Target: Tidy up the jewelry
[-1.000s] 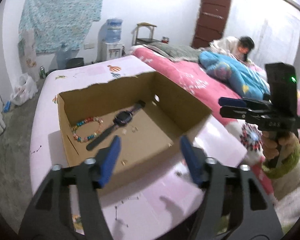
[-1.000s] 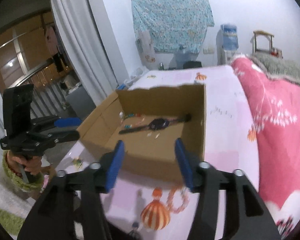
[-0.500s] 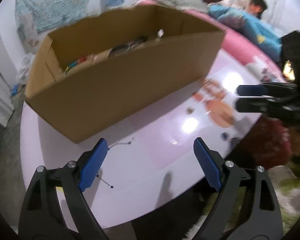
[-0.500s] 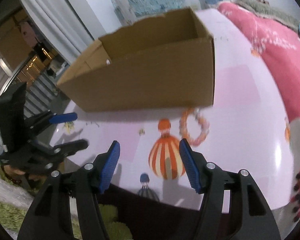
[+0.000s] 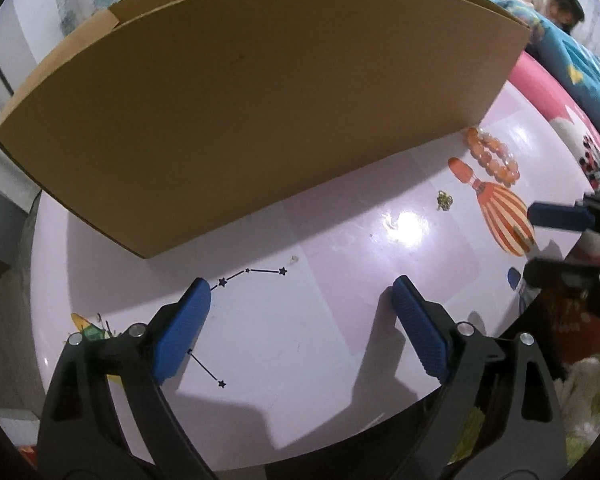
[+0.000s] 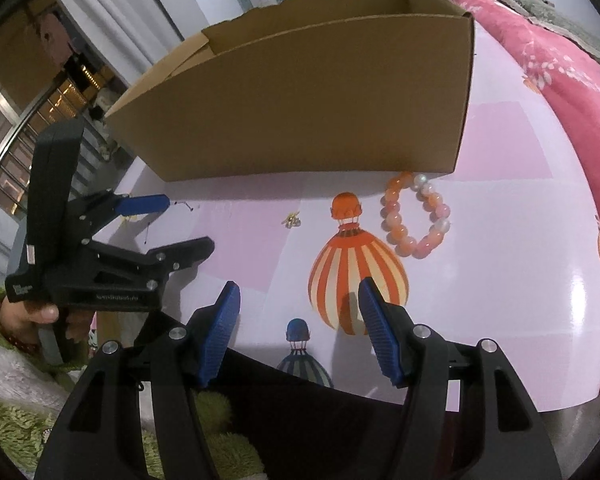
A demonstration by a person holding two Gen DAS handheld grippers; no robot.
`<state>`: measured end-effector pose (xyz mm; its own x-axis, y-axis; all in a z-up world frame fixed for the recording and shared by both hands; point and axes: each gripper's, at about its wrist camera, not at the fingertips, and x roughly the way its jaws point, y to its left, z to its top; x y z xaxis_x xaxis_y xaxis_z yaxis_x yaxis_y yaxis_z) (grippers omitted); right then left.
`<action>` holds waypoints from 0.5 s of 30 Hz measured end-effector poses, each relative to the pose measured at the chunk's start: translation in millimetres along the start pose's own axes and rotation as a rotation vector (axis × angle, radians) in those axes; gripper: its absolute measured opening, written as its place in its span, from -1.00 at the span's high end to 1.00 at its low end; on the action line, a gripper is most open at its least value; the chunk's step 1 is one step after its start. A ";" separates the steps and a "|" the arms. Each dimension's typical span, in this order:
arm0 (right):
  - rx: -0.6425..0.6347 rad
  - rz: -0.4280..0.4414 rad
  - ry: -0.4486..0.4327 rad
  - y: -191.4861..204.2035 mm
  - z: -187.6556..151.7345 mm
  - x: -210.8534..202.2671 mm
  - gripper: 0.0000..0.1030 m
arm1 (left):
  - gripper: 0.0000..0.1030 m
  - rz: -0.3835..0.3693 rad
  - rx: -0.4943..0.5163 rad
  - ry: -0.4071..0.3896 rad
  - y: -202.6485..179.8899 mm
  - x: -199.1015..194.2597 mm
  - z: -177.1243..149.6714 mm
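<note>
A brown cardboard box (image 5: pixel 260 112) stands on the pink table (image 5: pixel 300 340); its inside is hidden from here. It also shows in the right wrist view (image 6: pixel 300 92). An orange and pink bead bracelet (image 6: pixel 416 216) lies on the table by the box's near right corner, also in the left wrist view (image 5: pixel 494 156). A small gold trinket (image 6: pixel 292 220) lies left of it, also in the left wrist view (image 5: pixel 444 201). My left gripper (image 5: pixel 300 320) is open and empty, low over the table. My right gripper (image 6: pixel 298 320) is open and empty at the table's front edge.
The tablecloth has printed orange-striped balloons (image 6: pixel 356 276) and star lines (image 5: pixel 252 271). A pink bed (image 6: pixel 560 60) lies to the right, with a person (image 5: pixel 556 4) on it. A green rug (image 6: pixel 220 448) is below the table's edge.
Both grippers have dropped from above the box down to table level in front of it. The box's contents have gone out of sight. The bracelet and trinket have come into view.
</note>
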<state>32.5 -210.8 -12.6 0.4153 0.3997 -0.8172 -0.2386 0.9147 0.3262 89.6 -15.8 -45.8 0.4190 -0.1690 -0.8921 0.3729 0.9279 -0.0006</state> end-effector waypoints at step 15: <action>0.010 -0.017 0.016 -7.2 -0.2 9.2 -0.17 | -0.84 0.035 -0.051 0.020 11.6 -0.8 -1.1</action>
<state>37.8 -213.7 -22.5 0.4049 0.3828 -0.8304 -0.2231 0.9221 0.3163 92.7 -4.5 -45.5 0.4142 -0.1303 -0.9008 0.3152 0.9490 0.0076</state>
